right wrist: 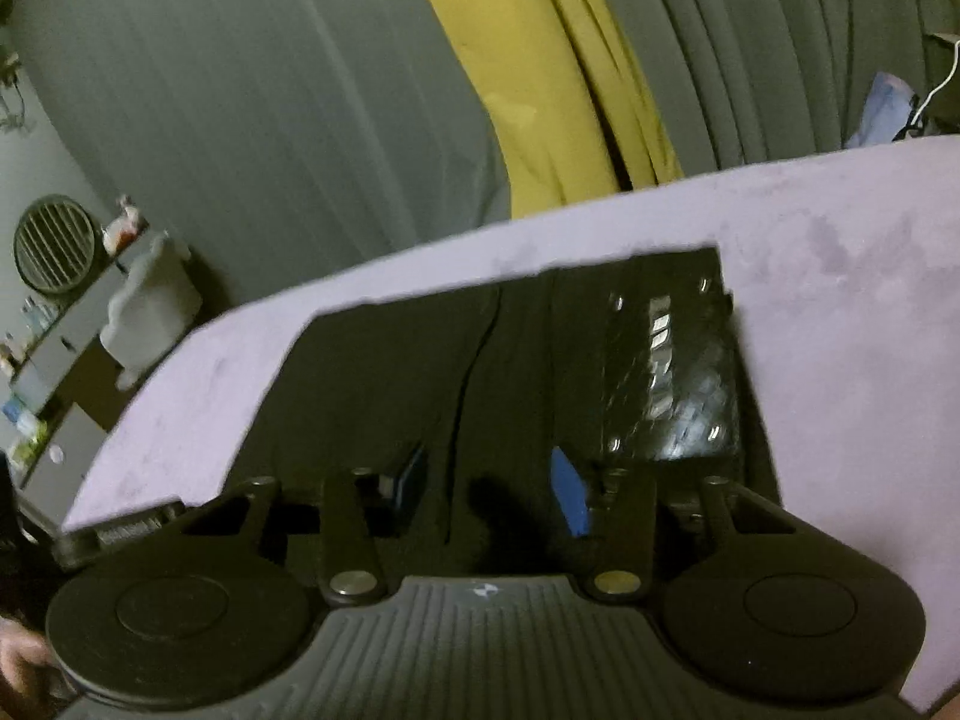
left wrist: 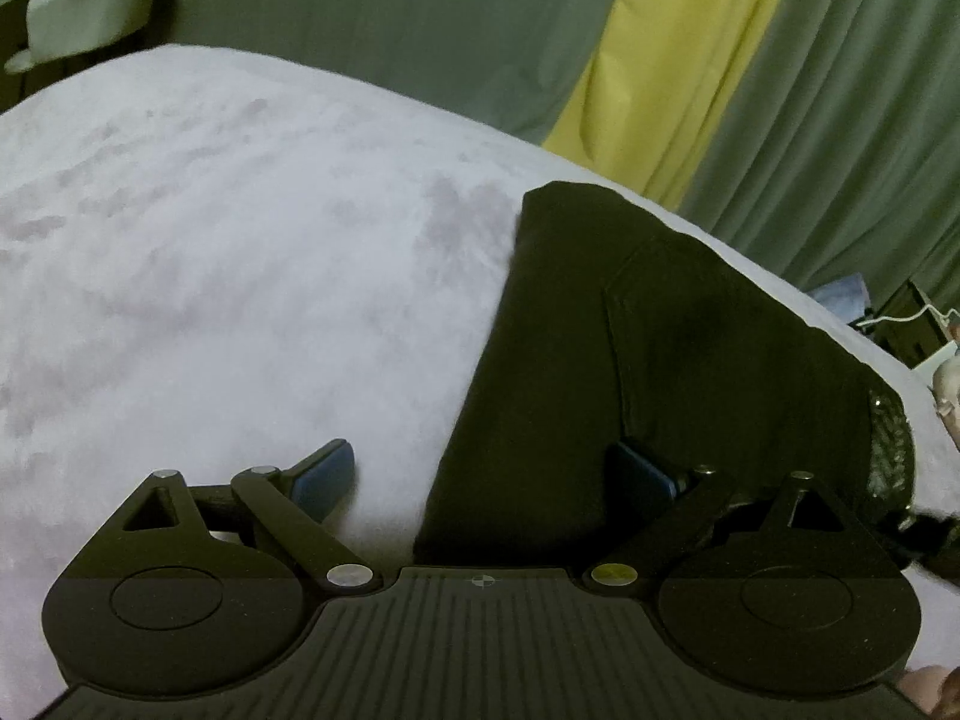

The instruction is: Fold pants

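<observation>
The black pants (left wrist: 630,372) lie folded into a flat block on the pale lilac bed cover (left wrist: 210,252). My left gripper (left wrist: 480,480) is open, low over the near left edge of the pants: one blue pad (left wrist: 327,474) over the bare cover, the other (left wrist: 642,474) over the cloth. In the right wrist view the pants (right wrist: 420,384) show a centre seam and a shiny patterned panel (right wrist: 672,372). My right gripper (right wrist: 492,492) is open above the cloth, holding nothing.
Green and yellow curtains (left wrist: 690,60) hang behind the bed. A shelf unit with small items (right wrist: 54,372) and a round vent (right wrist: 54,243) stand at the left. A white cable (left wrist: 906,315) and clutter lie past the bed's right edge.
</observation>
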### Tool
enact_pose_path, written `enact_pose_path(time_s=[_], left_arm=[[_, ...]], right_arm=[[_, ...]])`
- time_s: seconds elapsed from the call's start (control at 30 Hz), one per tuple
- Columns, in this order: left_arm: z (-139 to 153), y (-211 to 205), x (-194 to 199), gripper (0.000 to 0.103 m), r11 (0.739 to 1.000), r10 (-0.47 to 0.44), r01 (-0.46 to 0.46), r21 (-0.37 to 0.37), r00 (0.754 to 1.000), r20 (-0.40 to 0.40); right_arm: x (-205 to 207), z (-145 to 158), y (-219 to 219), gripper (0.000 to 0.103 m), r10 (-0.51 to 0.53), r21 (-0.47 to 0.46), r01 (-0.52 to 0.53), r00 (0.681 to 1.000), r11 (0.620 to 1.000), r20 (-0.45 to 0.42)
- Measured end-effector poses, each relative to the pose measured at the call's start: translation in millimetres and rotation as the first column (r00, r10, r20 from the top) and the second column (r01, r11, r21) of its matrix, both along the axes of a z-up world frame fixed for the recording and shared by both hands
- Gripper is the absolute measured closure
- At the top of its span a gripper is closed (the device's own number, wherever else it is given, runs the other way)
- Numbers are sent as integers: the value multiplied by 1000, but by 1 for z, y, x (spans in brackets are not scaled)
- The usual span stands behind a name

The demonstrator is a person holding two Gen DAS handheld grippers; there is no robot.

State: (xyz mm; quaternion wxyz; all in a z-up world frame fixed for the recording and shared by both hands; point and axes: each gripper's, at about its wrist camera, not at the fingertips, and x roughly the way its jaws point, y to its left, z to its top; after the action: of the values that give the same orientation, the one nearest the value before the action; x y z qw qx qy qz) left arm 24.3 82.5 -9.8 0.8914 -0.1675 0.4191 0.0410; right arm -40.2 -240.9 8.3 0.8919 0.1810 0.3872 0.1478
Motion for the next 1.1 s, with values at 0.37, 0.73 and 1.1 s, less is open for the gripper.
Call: enact_pose_path(time_s=[0.37,0.73,1.1], left_arm=[[-4,2,1,5,1000,5,-6,-11,1000,-21],[-7,16,1,6,994,59,-61,-87,998,-22],[-13,34,0,6,971,127,-134,-196,991,-51]], right_arm=[[-1,-21,-8,68,-17,36,19,998,999,-58],[-21,-8,-22,51,-28,129,36,998,991,-58],[-32,-17,-88,33,-194,291,224,972,930,-128]])
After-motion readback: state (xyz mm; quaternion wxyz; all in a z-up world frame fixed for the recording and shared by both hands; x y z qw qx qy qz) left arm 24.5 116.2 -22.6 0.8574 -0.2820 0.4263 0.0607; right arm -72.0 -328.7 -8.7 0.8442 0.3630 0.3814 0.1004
